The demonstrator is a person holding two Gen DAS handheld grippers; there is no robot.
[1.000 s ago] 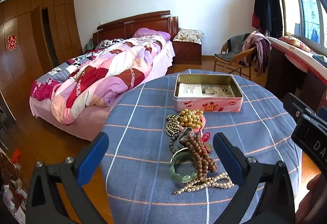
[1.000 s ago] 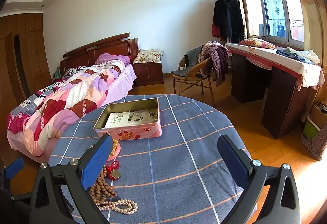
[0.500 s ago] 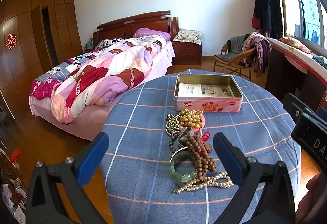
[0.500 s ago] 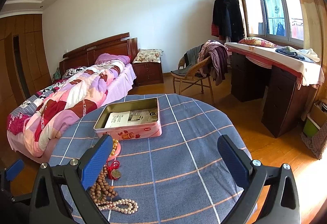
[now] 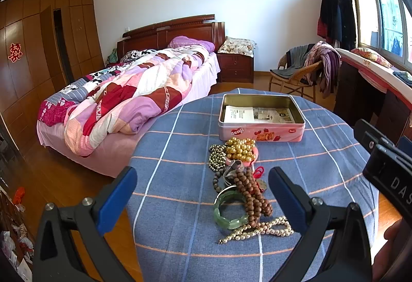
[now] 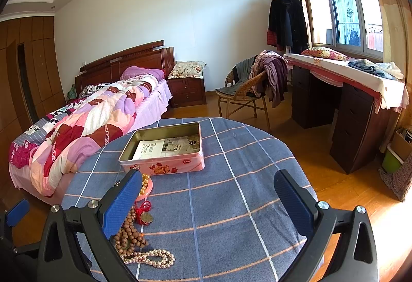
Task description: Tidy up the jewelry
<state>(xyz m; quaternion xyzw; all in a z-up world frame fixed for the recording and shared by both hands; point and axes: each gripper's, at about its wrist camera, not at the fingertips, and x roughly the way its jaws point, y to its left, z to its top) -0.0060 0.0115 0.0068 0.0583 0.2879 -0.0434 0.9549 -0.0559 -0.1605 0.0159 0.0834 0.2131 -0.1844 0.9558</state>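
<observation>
Left-wrist view. The left gripper (image 5: 202,194) hangs over the near edge of a round table (image 5: 175,204), its blue-padded jaws spread wide and holding nothing. Between the jaws lies the jewelry pile (image 5: 242,184), a strip whose long axis runs from the near table edge away toward the tin (image 5: 261,117). At its far end, gold beads (image 5: 240,148) heap on a small pink dish, just in front of the tin; a dull metallic strand (image 5: 216,156) lies to their left. Next come dark beads (image 5: 217,180) and a red cord (image 5: 258,171), then a brown wooden strand (image 5: 253,197) running lengthwise, touching a green bangle (image 5: 229,212) that lies flat at its left. A pearl strand (image 5: 257,230) closes the near end, lying crosswise. The tin is pink, rectangular and open, with printed paper inside; its long side faces the gripper. The right gripper's body shows at the right edge.

Right-wrist view. The right gripper (image 6: 206,204) is likewise fully parted and empty, over bare blue cloth crossed by white and orange lines. The pile lies at its left finger (image 6: 121,202), which partly hides it. The tin sits beyond, turned at an angle.

Room: wardrobe (image 5: 38,50) and bed (image 5: 134,94) with a patchwork quilt at left, nightstand (image 6: 186,86), wicker chair (image 6: 244,96) draped with clothes, desk (image 6: 360,107) under a window (image 6: 342,17) at right; wooden floor.
</observation>
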